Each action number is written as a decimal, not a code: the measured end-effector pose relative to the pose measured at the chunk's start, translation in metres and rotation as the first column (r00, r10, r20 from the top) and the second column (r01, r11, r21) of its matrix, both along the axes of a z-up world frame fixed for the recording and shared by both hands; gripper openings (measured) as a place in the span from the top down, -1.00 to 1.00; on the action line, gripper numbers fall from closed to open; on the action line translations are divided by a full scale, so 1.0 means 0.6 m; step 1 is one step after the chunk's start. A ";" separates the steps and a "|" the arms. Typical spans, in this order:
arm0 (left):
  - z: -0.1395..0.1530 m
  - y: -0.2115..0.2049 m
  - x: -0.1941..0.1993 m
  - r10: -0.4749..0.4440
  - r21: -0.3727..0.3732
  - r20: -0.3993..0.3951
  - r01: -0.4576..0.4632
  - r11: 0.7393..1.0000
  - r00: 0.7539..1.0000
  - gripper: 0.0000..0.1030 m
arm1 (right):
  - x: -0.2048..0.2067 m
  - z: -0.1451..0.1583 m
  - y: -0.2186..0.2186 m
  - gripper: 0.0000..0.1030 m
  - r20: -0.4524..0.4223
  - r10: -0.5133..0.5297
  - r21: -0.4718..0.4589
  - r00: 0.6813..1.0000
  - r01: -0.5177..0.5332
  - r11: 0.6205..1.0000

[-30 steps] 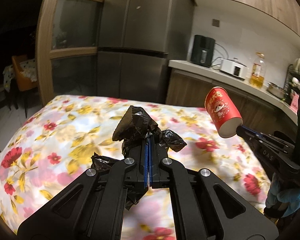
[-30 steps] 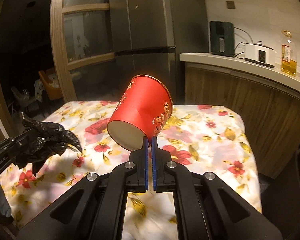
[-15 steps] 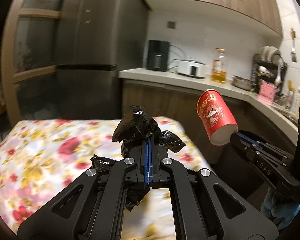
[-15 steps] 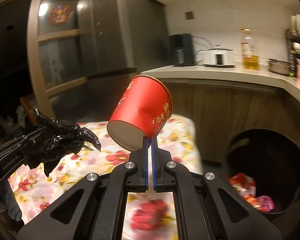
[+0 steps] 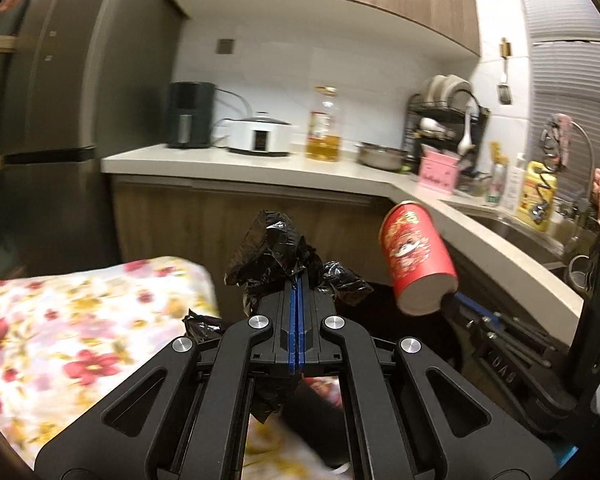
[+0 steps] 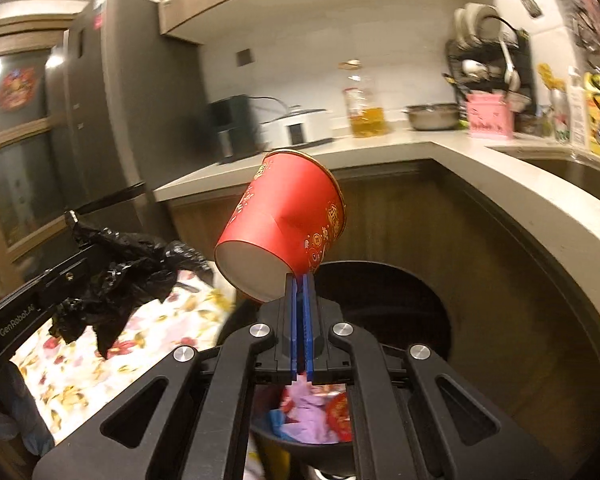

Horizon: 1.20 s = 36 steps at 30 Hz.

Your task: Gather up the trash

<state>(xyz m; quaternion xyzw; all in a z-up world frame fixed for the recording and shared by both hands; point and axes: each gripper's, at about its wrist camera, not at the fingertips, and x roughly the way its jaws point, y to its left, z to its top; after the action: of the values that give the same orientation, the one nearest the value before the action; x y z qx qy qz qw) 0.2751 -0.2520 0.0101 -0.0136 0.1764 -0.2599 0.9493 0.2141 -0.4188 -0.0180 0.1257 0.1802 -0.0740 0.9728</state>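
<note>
Our left gripper (image 5: 299, 280) is clenched on a crumpled black plastic bag (image 5: 276, 254), frame centre; "GenRobot.AI" reads on its arm at lower left of the right wrist view. Our right gripper (image 6: 299, 280) pinches a red paper cup (image 6: 286, 220) w/ gold print, tilted, centre frame, above the black trash bin (image 6: 396, 292) holding wrappers. Floral cloth (image 5: 60, 320) lower left.

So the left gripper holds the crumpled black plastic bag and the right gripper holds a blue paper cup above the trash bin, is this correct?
Not quite: the paper cup is red with gold print, not blue, as the right wrist view shows. The rest holds: the left gripper pinches the black plastic bag, and the right gripper holds the cup above the trash bin.
</note>
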 end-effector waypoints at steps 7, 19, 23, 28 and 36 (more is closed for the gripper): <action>-0.021 -0.065 0.018 -0.110 -0.017 -0.013 0.109 0.994 0.994 1.00 | 0.001 -0.014 -0.031 0.92 -0.005 -0.028 0.014 1.000 0.028 1.000; -0.063 -0.062 0.044 -0.147 -0.034 -0.111 0.144 0.989 0.983 -0.01 | 0.005 -0.032 -0.053 0.29 -0.041 -0.059 0.044 0.997 0.061 0.997; -0.062 -0.033 0.035 -0.086 -0.024 -0.115 0.084 0.996 0.990 -0.25 | -0.008 -0.027 -0.035 -0.09 -0.045 -0.071 0.027 0.996 0.072 0.997; -0.050 0.029 -0.006 0.056 0.025 -0.077 -0.054 0.998 0.995 -0.50 | -0.024 -0.012 0.017 -0.51 -0.048 -0.036 -0.023 0.998 0.035 0.999; -0.032 0.160 -0.079 0.269 0.079 -0.044 -0.265 0.961 0.962 -0.82 | -0.069 0.024 0.133 -0.89 -0.020 0.039 -0.106 0.999 -0.041 0.994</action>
<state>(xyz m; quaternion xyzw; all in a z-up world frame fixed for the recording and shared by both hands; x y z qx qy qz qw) 0.2277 -0.1559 -0.0090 -0.0098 0.2079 -0.1224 0.9704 0.1724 -0.3388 -0.0033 0.0695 0.1873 -0.0654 0.9777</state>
